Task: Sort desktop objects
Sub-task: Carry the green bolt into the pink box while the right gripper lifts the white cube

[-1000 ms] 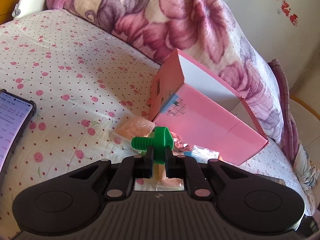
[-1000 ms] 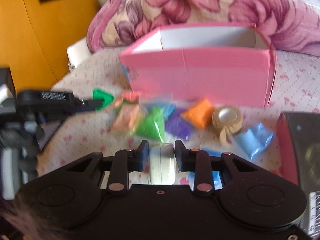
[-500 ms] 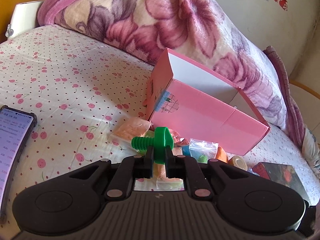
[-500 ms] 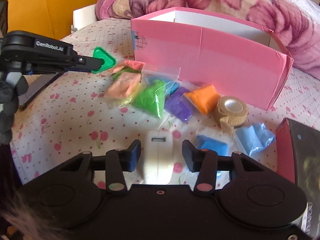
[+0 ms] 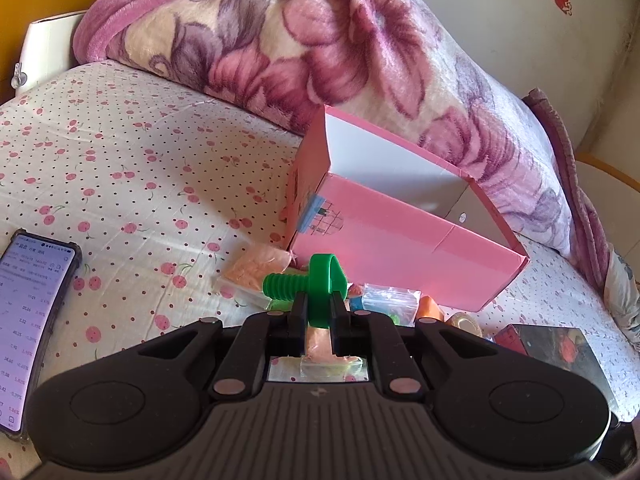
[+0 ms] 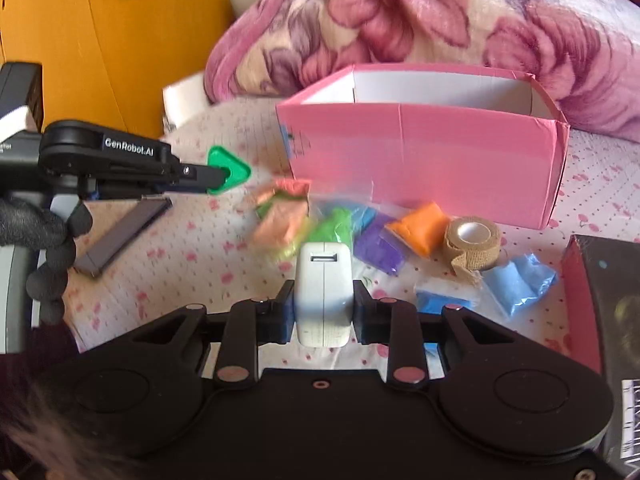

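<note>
My left gripper (image 5: 319, 307) is shut on a green plastic bolt (image 5: 308, 286) and holds it above the bed, short of the open pink box (image 5: 404, 240). In the right wrist view the bolt's triangular head (image 6: 228, 170) shows at the left gripper's tip, left of the pink box (image 6: 424, 160). My right gripper (image 6: 324, 304) is shut on a white charger block (image 6: 324, 292), lifted off the sheet in front of the box. Small bags of coloured clay (image 6: 340, 228) lie between the grippers and the box.
A beige tape roll (image 6: 472, 242) and blue bags (image 6: 520, 280) lie right of the charger. A dark box (image 6: 604, 304) is at the far right. A phone (image 5: 28, 320) lies at the left. A flowered blanket (image 5: 320, 52) is piled behind the pink box.
My right gripper opened around the charger half a second ago, then shut on it and raised it. My left gripper rose and drew back with the bolt.
</note>
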Demonstrator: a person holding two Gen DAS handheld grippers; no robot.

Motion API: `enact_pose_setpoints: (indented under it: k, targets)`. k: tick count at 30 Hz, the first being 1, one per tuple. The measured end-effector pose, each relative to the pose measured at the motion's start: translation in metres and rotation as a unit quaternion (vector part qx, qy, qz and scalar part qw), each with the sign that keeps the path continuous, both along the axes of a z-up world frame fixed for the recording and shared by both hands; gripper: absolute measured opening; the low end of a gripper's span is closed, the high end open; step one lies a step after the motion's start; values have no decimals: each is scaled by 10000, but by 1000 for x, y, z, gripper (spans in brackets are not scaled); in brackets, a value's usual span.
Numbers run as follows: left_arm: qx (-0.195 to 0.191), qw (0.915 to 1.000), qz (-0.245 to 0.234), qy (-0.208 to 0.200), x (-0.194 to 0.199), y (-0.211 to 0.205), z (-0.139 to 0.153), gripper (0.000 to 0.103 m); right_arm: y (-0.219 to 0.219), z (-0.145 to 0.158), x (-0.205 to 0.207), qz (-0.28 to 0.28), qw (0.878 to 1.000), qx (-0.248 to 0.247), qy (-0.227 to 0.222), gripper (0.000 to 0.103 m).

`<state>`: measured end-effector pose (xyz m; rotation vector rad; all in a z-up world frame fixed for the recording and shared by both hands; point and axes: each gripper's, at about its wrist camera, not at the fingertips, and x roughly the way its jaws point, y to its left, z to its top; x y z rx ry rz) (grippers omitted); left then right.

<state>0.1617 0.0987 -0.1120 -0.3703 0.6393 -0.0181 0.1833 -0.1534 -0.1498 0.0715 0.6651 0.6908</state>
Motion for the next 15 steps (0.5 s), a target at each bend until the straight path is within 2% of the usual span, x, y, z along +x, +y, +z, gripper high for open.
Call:
enact_pose_setpoints:
  k: [6, 15]
  targets:
    - [219, 9996, -162, -117, 9, -12, 32, 9, -10, 3, 2, -68, 9983, 576, -6, 27]
    - [979, 9919, -691, -423, 56, -49, 82, 9, -24, 4, 10, -220, 9929, 1160, 125, 27]
